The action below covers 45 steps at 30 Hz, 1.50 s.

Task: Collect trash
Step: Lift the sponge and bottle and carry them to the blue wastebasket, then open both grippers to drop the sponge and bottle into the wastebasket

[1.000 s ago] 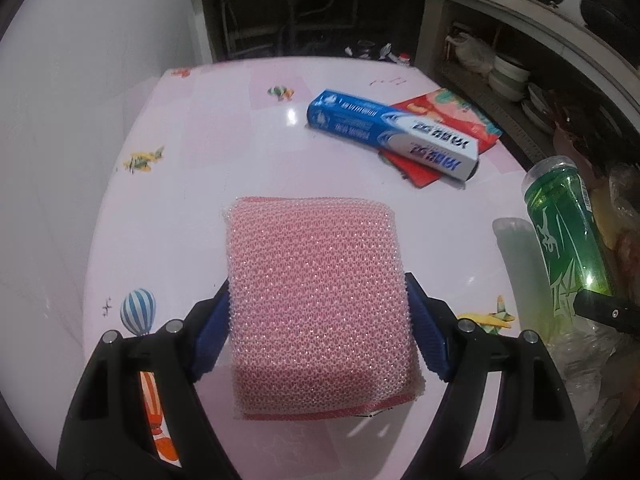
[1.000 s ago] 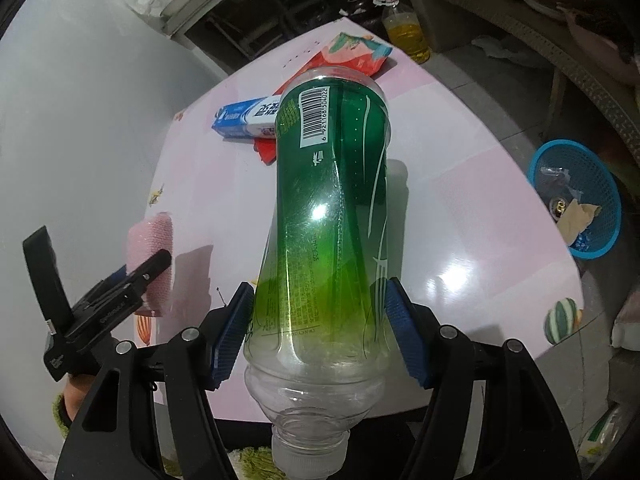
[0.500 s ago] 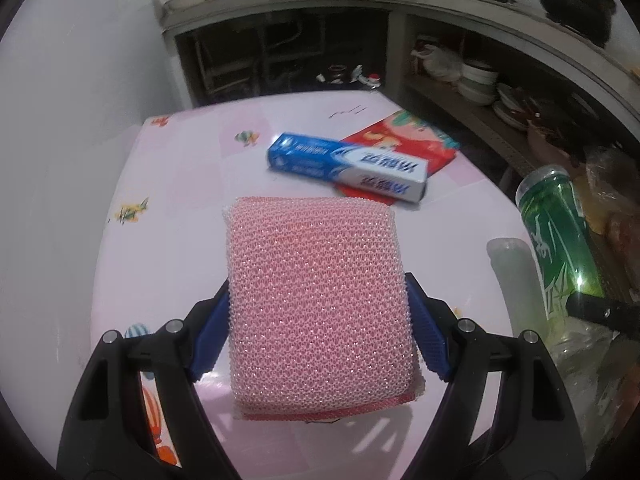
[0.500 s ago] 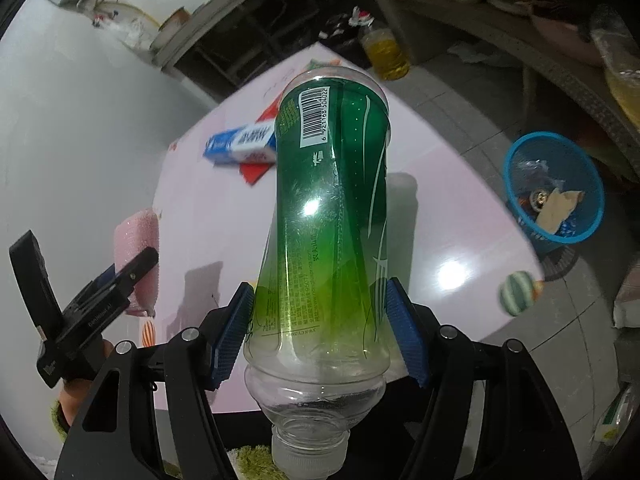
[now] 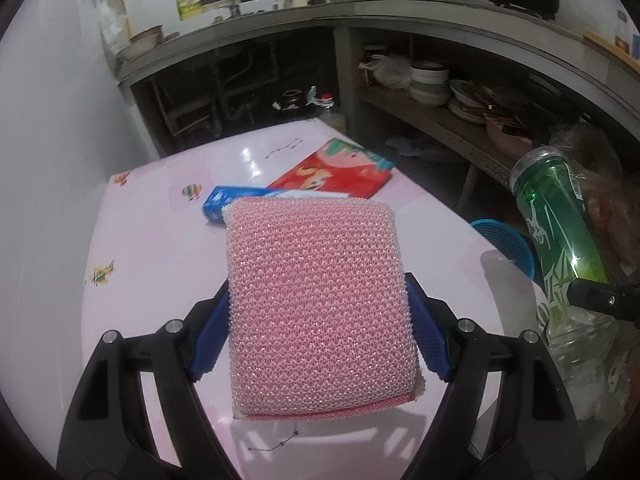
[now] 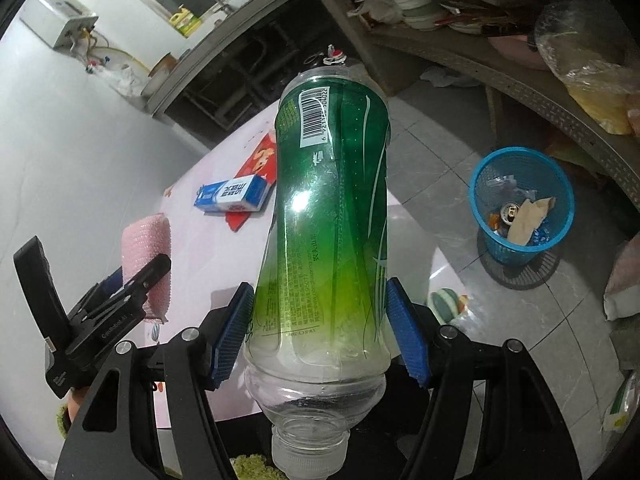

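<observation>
Pink and soft, the sponge (image 5: 318, 304) sits pinched between the left gripper (image 5: 318, 332) jaws, while the right gripper (image 6: 320, 328) jaws squeeze the light, slippery bottle (image 6: 326, 232) near its neck end.

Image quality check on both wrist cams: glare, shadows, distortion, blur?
Left wrist view: heavy fisheye bends the counter edge; dark vignette corners; glare streaks on the pink table; the pink scrub sponge is sharp, shelves behind dim. Right wrist view: bright highlight on the green plastic bottle, its shadow on the table, blue trash basket clear, edges curved.
</observation>
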Tool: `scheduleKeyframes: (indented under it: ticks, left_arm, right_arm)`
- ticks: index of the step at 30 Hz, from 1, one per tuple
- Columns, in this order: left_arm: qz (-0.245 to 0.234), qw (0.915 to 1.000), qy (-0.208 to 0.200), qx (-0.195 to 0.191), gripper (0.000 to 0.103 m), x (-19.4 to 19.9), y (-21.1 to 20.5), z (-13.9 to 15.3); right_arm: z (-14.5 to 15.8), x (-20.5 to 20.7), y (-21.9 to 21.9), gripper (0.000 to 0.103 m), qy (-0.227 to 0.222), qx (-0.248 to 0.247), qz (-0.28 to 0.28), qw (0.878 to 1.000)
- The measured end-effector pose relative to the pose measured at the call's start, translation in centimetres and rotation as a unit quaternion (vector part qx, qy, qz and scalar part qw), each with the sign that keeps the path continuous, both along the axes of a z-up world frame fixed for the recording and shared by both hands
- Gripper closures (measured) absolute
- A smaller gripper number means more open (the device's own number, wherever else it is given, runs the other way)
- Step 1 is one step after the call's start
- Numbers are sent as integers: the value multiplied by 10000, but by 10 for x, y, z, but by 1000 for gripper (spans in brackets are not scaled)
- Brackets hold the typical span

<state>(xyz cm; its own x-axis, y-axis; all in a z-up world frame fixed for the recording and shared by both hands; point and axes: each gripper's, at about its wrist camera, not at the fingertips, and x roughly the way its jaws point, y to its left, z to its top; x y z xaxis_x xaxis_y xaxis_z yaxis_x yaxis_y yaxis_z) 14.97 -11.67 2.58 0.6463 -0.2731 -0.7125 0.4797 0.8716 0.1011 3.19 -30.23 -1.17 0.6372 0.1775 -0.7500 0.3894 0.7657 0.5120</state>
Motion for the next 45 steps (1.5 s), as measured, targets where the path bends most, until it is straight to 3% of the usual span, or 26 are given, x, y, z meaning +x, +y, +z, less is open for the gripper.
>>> scheduleKeyframes:
  ticks: [15, 18, 21, 26, 30, 35, 42, 44, 45]
  left_arm:
    - [-364, 9992, -104, 152, 27, 2, -45, 0]
    - [-507, 9986, 1, 113, 27, 7, -58, -2]
    - [-796, 9961, 336, -197, 27, 17, -72, -2]
    - [-1501, 9777, 1295, -697, 27, 49, -119, -11]
    - [-1935, 9527, 2217, -755, 27, 78, -182, -34]
    - [-2081, 9243, 3174, -405, 27, 104, -267, -88]
    - [-1770, 8948, 4096, 134, 27, 130, -356, -186]
    - [-1737, 8938, 4135, 68, 26, 133, -371, -199]
    - [-1746, 8985, 4028, 27, 24, 136, -383, -205]
  right_arm:
    - [-7, -11, -30, 38, 21, 45, -415, 9991]
    - [-11, -16, -43, 38, 61, 46, -586, 9983]
    - [-16, -26, -63, 38, 161, 5, -910, 9957]
    - [-37, -50, -106, 38, 472, -39, -1568, 9865]
    - [-71, -63, -137, 38, 760, 165, -1928, 9782]
    - [-134, -61, -179, 38, 1139, 728, -2158, 9670]
    - [-217, -15, -233, 38, 1438, 1289, -2326, 9532]
    - [-231, -1, -246, 37, 1455, 1251, -2392, 9518]
    - [-242, 10, -259, 37, 1482, 1158, -2449, 9511]
